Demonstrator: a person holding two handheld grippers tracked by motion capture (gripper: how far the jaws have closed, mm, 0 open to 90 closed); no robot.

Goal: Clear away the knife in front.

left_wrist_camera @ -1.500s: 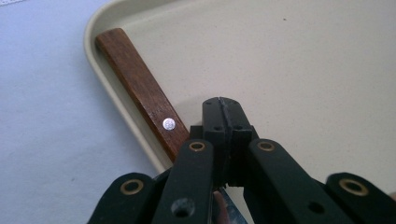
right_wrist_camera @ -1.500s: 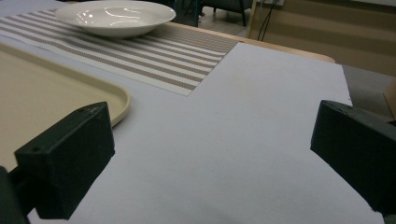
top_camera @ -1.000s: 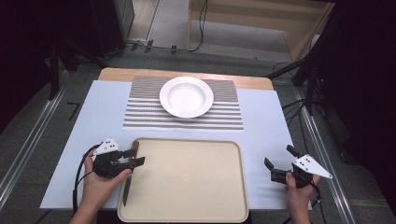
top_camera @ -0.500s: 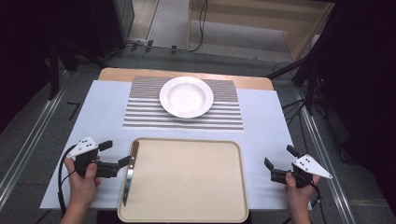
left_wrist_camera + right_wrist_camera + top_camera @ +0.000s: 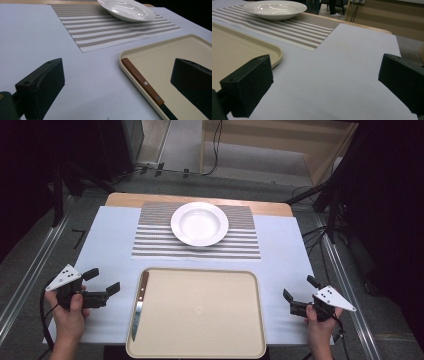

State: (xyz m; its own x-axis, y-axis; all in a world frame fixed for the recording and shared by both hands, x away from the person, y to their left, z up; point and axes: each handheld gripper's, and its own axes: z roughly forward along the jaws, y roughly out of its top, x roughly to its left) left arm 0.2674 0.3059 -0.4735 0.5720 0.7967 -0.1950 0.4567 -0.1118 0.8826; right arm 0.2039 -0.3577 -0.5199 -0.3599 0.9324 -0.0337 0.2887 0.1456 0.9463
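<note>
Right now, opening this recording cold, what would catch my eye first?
The large beige plastic tray at the near edge draws the eye first, with a wooden-handled knife lying along its left rim. Beyond it a round white shallow bowl sits on a grey-and-white striped placemat. The left gripper and right gripper sit either side of the tray, both open and holding nothing.

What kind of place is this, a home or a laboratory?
Most likely a lab or recording studio with a mock dining setup: dark surroundings, loose cables on the floor, and a table holding a plate and tray.
</note>
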